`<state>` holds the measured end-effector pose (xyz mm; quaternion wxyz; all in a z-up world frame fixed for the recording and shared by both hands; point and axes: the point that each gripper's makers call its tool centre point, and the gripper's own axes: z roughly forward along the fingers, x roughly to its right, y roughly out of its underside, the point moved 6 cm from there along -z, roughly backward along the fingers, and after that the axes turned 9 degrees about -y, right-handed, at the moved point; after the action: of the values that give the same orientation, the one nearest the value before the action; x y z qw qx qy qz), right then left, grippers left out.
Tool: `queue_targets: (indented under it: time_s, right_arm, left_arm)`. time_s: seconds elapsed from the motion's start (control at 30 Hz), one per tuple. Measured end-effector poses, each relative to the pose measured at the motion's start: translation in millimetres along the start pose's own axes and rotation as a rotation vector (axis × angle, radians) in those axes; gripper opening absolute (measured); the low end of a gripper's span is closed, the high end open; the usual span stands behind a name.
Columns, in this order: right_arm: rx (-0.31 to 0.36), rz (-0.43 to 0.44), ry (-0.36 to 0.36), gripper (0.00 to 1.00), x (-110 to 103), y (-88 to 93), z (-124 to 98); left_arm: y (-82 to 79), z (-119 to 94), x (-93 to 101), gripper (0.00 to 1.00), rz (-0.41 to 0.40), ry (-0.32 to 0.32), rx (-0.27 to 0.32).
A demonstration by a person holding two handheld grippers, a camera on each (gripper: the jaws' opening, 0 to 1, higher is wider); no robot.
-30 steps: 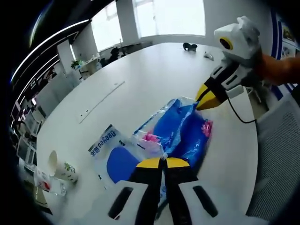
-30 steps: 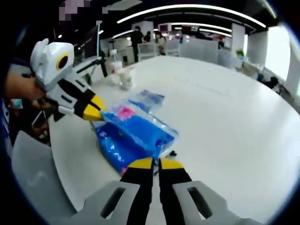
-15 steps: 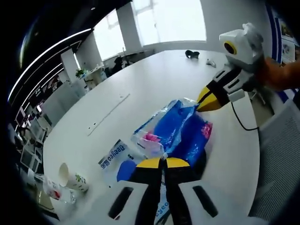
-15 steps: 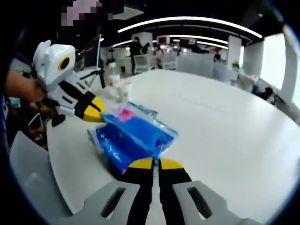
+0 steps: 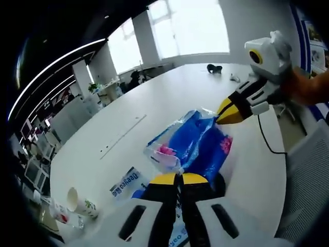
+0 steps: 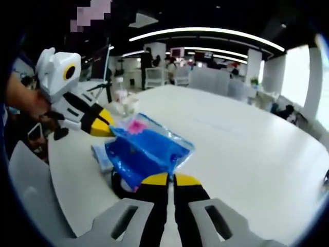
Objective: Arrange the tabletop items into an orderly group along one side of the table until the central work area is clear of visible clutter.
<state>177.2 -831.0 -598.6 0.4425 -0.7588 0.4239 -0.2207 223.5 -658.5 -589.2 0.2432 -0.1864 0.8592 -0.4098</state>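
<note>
A clear plastic bag of blue and pink items (image 5: 198, 141) hangs stretched between both grippers above the white table (image 5: 154, 103). My left gripper (image 5: 179, 178) is shut on its near corner. The right gripper (image 5: 222, 114) comes in from the right, shut on the far corner. In the right gripper view the same bag (image 6: 149, 152) runs from my right gripper (image 6: 167, 179) to the left gripper (image 6: 105, 128), with a dark shadow under it. A white packet with blue print (image 5: 125, 183) lies flat on the table, partly hidden under the bag.
A paper cup (image 5: 79, 201) and a clear bottle (image 5: 66, 216) lie near the table's end, seen also as a bottle (image 6: 121, 96) behind the left gripper. A dark object (image 5: 214, 68) sits at the far edge. A grey chair back (image 6: 31, 195) stands beside the table.
Both grippers have risen with the bag, which now hangs higher over the table. The white packet sits further under the bag in the view.
</note>
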Motion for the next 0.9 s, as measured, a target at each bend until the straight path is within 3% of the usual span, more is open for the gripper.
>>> queue_targets:
  time_s: [0.9]
  right_arm:
    - [0.031,-0.066,-0.016,0.0,27.0,-9.3,-0.9]
  left_arm:
    - [-19.0,16.1,-4.4,0.0,-0.089,-0.067,0.074]
